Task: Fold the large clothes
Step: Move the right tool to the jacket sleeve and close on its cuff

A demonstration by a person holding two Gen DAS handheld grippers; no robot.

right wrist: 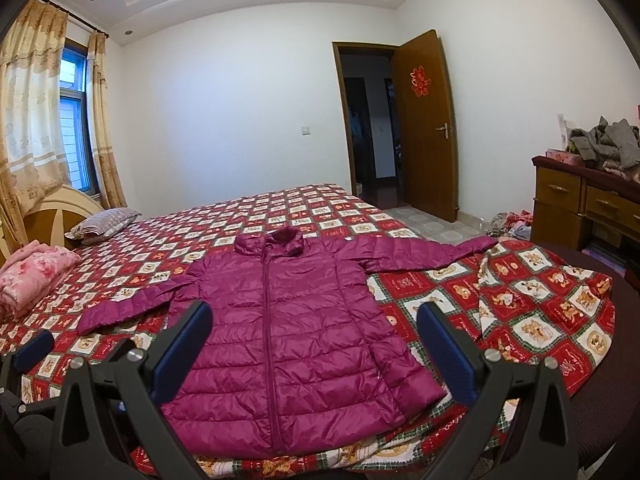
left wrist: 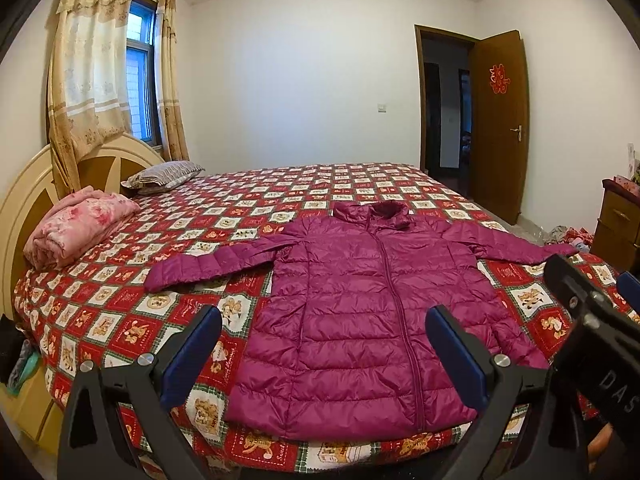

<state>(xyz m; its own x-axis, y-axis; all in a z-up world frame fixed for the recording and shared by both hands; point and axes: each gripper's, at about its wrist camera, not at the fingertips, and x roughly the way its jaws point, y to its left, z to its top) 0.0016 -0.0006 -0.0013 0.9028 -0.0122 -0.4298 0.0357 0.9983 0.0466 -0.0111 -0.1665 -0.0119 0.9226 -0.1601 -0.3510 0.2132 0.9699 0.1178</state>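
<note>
A magenta quilted puffer jacket [left wrist: 360, 312] lies flat and zipped on the bed, collar away from me, both sleeves spread out sideways. It also shows in the right wrist view [right wrist: 288, 328]. My left gripper [left wrist: 324, 344] is open and empty, held above the jacket's hem near the bed's near edge. My right gripper [right wrist: 316, 344] is open and empty, also above the hem, further right. The right gripper's body shows at the right of the left wrist view [left wrist: 592, 320].
The bed [left wrist: 120, 320] has a red patterned cover. A folded pink blanket [left wrist: 76, 232] and a pillow [left wrist: 164, 174] lie by the headboard. A wooden dresser [right wrist: 588, 204] with piled clothes stands right. An open door [right wrist: 424, 120] is behind.
</note>
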